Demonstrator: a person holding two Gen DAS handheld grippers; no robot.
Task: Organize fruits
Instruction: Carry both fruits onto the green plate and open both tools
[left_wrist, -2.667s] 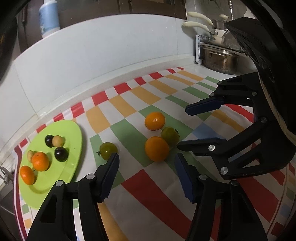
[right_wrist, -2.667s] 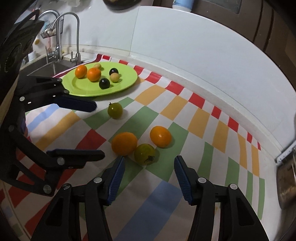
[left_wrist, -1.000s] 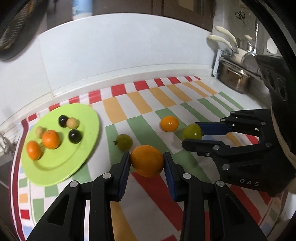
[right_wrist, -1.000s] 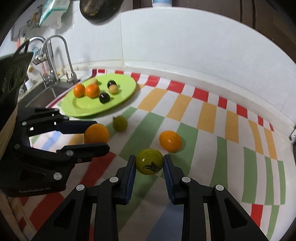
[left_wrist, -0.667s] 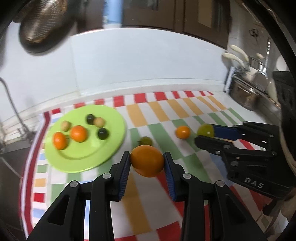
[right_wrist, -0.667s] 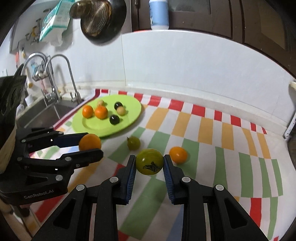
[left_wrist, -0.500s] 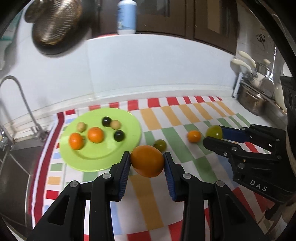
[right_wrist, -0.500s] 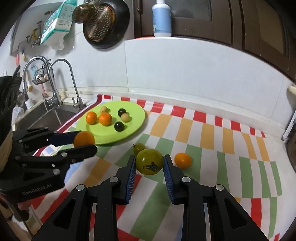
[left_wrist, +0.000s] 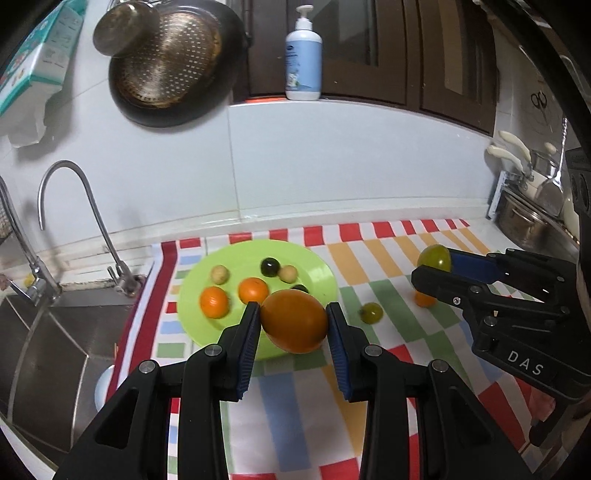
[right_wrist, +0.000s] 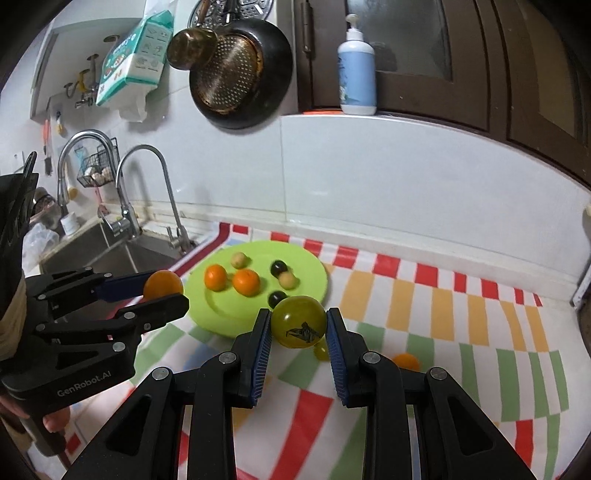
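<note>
- Left gripper (left_wrist: 291, 321), bottom middle of the left view: clamped tight on an orange (left_wrist: 294, 320), up in the air in front of the plate (left_wrist: 317, 271).
- Right gripper (right_wrist: 298, 328), bottom middle of the right view: clamped tight on a green fruit (right_wrist: 299, 326), also up in the air, near the plate's right edge.
- Best to carry both fruits over the plate, one at a time, so no bumping.
- Good to aim for a bare green spot, away from the fruits already lying there.
- Should go down low before letting go. Round fruits roll, so a drop from high could knock others off.
- Slow opening of the jaws, then straight up and away.
- On the plate, middle of the right view: two small oranges (right_wrist: 215, 277), two dark round fruits (right_wrist: 278, 266), two pale little ones (right_wrist: 238, 260). Six in all.
- Held: two fruits, one in each gripper.
- On the cloth (left_wrist: 369, 254), right side of the left view: one small green fruit (left_wrist: 371, 312) and one small orange fruit (left_wrist: 424, 298), partly hidden.
</note>
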